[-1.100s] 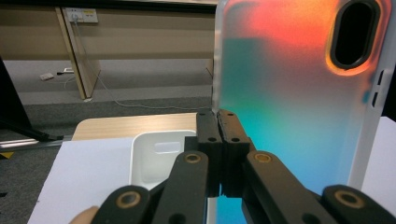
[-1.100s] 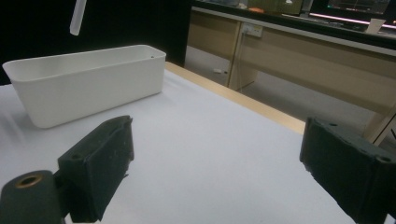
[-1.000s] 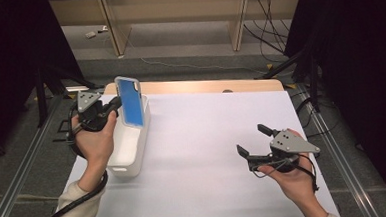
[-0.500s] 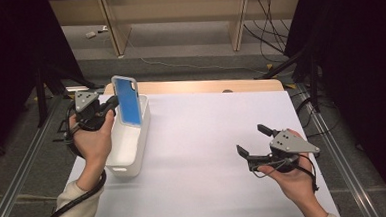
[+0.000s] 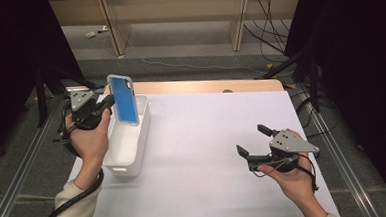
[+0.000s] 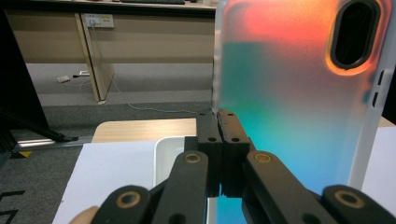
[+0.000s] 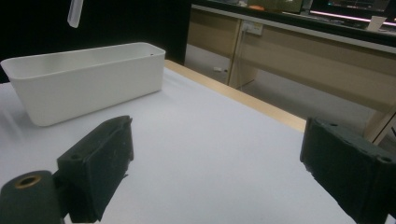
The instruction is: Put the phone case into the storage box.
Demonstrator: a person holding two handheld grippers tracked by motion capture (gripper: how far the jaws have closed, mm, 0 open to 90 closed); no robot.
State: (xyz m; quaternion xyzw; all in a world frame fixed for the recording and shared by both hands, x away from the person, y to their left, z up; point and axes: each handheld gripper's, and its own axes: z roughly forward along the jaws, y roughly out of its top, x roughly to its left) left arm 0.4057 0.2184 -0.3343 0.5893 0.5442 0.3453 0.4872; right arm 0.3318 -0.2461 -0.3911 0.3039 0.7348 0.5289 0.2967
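A translucent phone case (image 5: 124, 99) with a blue face is held upright above the white bin (image 5: 143, 133) at the table's left. My left gripper (image 5: 109, 102) is shut on the case's edge. In the left gripper view the two jaws meet on the edge of the case (image 6: 299, 88), whose back glows orange to teal with a dark camera cutout. My right gripper (image 5: 253, 141) rests low over the table at the right, jaws wide apart with nothing between them. The right gripper view looks past its open gripper (image 7: 233, 168) across the table to the bin (image 7: 84, 79), with the case's bottom corner (image 7: 75, 11) above it.
A white sheet (image 5: 208, 152) covers the table, with a wooden strip (image 5: 205, 86) along its far edge. Desks and cables stand on the floor beyond. Metal rails (image 5: 14, 173) run along both sides of the table.
The left hand has tipped the phone case slightly and lifted it a little above the bin. The right hand has not moved.
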